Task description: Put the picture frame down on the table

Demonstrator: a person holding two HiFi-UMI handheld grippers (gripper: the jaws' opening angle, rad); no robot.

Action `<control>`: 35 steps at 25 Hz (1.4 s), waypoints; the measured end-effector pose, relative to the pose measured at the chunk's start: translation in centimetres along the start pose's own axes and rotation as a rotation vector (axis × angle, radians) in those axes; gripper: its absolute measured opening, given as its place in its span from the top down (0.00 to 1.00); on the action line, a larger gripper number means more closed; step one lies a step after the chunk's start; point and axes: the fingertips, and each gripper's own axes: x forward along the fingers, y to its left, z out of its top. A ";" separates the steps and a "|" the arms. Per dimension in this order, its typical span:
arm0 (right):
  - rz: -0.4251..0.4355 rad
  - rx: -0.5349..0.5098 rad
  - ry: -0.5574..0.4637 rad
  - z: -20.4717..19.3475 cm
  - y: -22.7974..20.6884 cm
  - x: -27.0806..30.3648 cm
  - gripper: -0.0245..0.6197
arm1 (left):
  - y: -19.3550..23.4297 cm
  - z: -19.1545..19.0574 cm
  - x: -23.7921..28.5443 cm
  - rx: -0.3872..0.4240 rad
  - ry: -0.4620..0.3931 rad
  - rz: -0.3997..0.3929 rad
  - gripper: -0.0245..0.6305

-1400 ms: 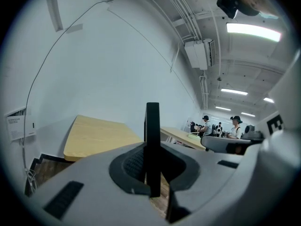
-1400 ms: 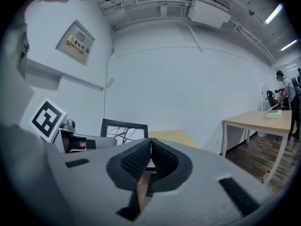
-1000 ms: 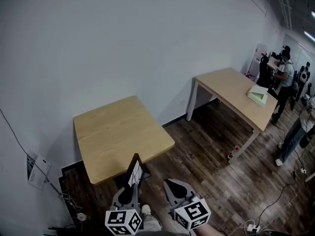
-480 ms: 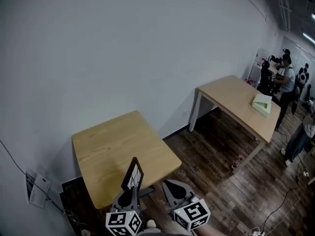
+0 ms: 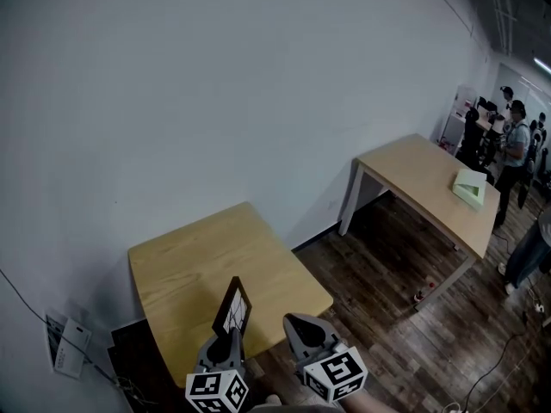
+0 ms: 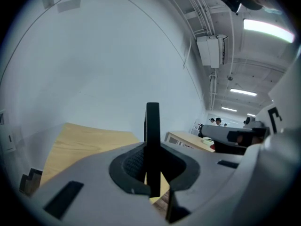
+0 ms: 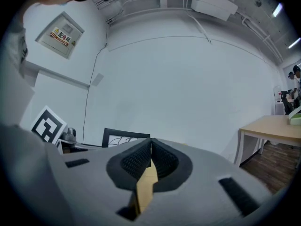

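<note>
A small black picture frame (image 5: 233,307) with a white print stands upright in my left gripper (image 5: 229,341), which is shut on its lower edge. From the left gripper view the frame (image 6: 152,140) shows edge-on between the jaws. It hangs over the near edge of a light wooden table (image 5: 198,265) by the wall. My right gripper (image 5: 303,329) is beside it to the right, shut with nothing in it. The right gripper view catches the frame (image 7: 123,138) at left and the closed jaw tips (image 7: 150,149).
A second, longer wooden table (image 5: 422,183) stands to the right with a pale green box (image 5: 470,187) on it. People (image 5: 516,140) stand at far right. The floor is dark wood. Papers (image 5: 65,344) and cables lie by the wall at left.
The view has moved closer to the small table; it now sits lower and nearer under the grippers. The frame stays held in the left gripper.
</note>
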 end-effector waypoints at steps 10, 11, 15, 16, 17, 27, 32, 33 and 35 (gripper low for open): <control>-0.015 0.004 0.043 -1.3 -1.5 3.3 0.96 | 4.5 -0.9 2.3 -0.039 -0.001 0.052 0.91; -0.008 -0.001 0.046 -1.4 -1.6 3.7 0.96 | 4.9 -0.9 2.5 -0.045 -0.003 0.061 0.91; 0.025 -0.024 0.055 -1.4 -2.0 5.5 0.96 | 6.2 -0.7 3.2 -0.057 -0.009 0.102 0.91; 0.036 -0.027 0.066 -1.3 -2.0 6.0 0.96 | 6.5 -0.7 3.4 -0.057 -0.009 0.112 0.91; 0.051 -0.028 0.078 -1.3 -2.0 6.5 0.96 | 6.8 -0.7 3.7 -0.057 -0.008 0.123 0.91; 0.180 -0.050 0.082 -1.4 -4.4 12.8 0.96 | 9.6 -0.3 7.9 -0.103 -0.002 0.229 0.91; 0.232 -0.042 0.103 -1.2 -5.5 15.6 0.96 | 10.0 0.2 9.8 -0.115 -0.012 0.265 0.91; 0.244 -0.043 0.105 -1.2 -5.6 16.2 0.96 | 10.1 0.3 10.2 -0.119 -0.015 0.270 0.91; 0.270 -0.045 0.105 -1.3 -5.8 17.3 0.96 | 10.4 0.3 10.9 -0.128 -0.017 0.286 0.91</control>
